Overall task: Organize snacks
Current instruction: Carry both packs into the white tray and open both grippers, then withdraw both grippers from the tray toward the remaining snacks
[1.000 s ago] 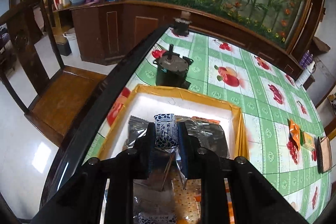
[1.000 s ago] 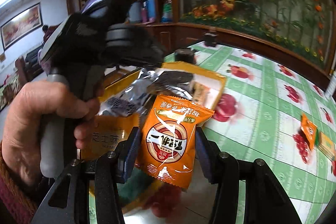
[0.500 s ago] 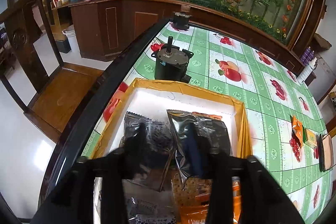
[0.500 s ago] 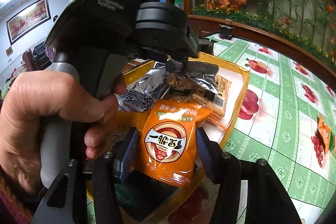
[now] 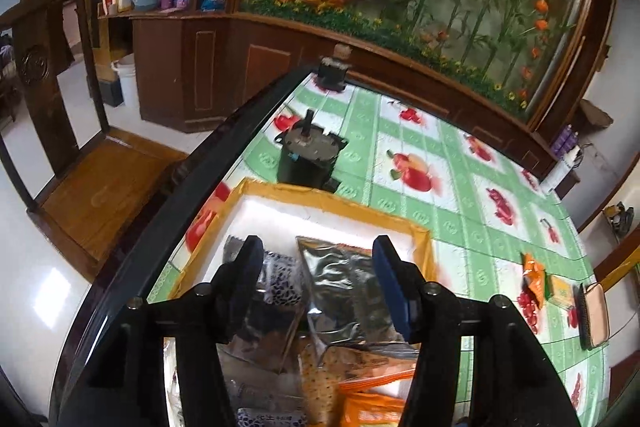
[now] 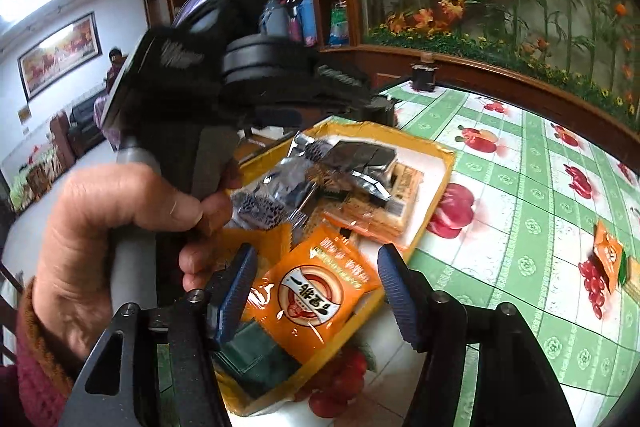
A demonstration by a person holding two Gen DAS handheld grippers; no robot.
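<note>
1. The left gripper (image 5: 318, 277) hangs over the yellow-rimmed box (image 5: 336, 202), its jaws just parted and holding nothing; silver snack packets (image 5: 340, 283) lie below and between its fingers
2. The right gripper (image 6: 316, 283) has likewise been spreading; the orange snack packet (image 6: 316, 301) lies between its fingers on the box's near edge, the right pad clear of it, left contact unclear
3. More snacks (image 5: 534, 277) lie well off to the right on the green tablecloth (image 5: 460, 227)

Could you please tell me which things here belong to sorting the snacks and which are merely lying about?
Job:
yellow-rimmed white box
orange snack packet between the open right gripper
silver foil packets
small orange packet on the tablecloth

Lying about:
black metal motor
small dark jar
wooden chair
</note>
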